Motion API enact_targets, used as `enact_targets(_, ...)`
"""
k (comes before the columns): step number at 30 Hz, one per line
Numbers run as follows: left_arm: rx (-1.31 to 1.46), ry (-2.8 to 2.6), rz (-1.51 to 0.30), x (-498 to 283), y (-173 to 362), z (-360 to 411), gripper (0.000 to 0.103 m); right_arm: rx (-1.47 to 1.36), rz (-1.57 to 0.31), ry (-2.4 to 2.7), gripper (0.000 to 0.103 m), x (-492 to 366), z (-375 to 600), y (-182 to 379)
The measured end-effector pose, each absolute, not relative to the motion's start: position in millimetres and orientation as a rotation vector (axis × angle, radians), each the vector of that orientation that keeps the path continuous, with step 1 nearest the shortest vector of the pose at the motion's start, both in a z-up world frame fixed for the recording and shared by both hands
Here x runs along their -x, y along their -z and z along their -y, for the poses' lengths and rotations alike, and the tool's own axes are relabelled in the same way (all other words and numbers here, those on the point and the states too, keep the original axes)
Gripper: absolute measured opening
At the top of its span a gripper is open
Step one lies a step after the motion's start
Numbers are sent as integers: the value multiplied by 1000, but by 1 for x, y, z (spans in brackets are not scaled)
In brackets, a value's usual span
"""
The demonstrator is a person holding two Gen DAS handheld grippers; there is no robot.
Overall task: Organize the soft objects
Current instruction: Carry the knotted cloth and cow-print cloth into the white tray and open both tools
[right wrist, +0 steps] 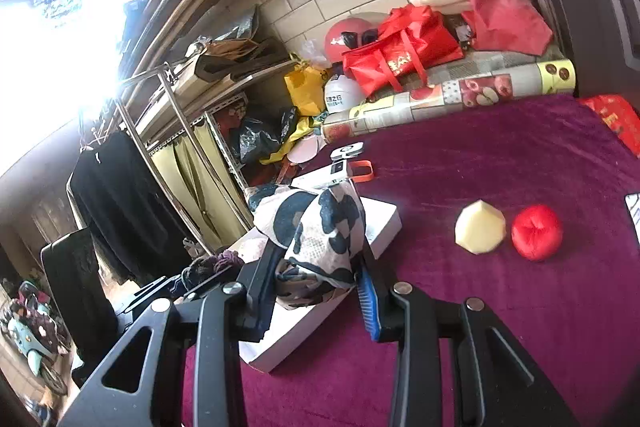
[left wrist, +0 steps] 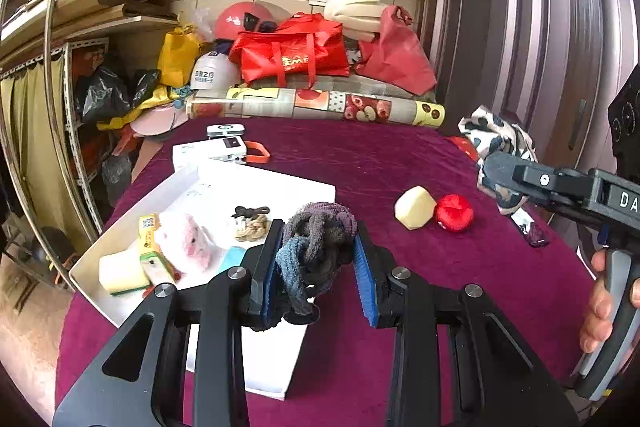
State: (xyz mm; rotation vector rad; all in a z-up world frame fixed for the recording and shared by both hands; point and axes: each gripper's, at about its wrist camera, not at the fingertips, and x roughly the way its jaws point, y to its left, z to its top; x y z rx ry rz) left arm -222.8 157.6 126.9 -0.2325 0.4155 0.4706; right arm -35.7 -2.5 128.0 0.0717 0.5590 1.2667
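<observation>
The knotted bundle of dark grey, purple and blue chenille hair ties (left wrist: 316, 247) hangs pinched between the blue pads of the left gripper (left wrist: 318, 259), its loose tail drooping below the fingers. It sits directly above the near edge of the shallow white tray (left wrist: 276, 195), which lies just ahead and slightly to the left in the left wrist view. The tray already holds a pink plush toy (left wrist: 190, 241), a yellow sponge (left wrist: 122, 273), a braided tan tie (left wrist: 252, 227) and a small carton (left wrist: 150, 247). So the release point is ahead and down, toward the bare white floor of the tray.

The right gripper (right wrist: 320, 267) is clamped on a black-and-cream spotted cloth (right wrist: 316, 227), bunched upward out of the jaws. From its own camera the tray's (right wrist: 380, 227) corner lies right behind and beneath the cloth, though the cloth hides most of it, so how far over the rim it hangs is hard to judge.

The left hand looks nearer the tray's open middle. A cream foam block (left wrist: 415, 207) and a red plush apple (left wrist: 454, 213), touching each other, remain on the maroon tablecloth (left wrist: 400, 155), well right of the tray.
</observation>
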Motion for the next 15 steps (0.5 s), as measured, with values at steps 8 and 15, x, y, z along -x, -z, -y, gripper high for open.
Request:
enact_targets(8,242,-572,-364,242,-150,-204,32,-16,-543,-1291,35,34,-29,-143)
enact_targets(15,301,-699,-311,261,-171,-269,32,52,-599,-1319,35,36,-85,-132)
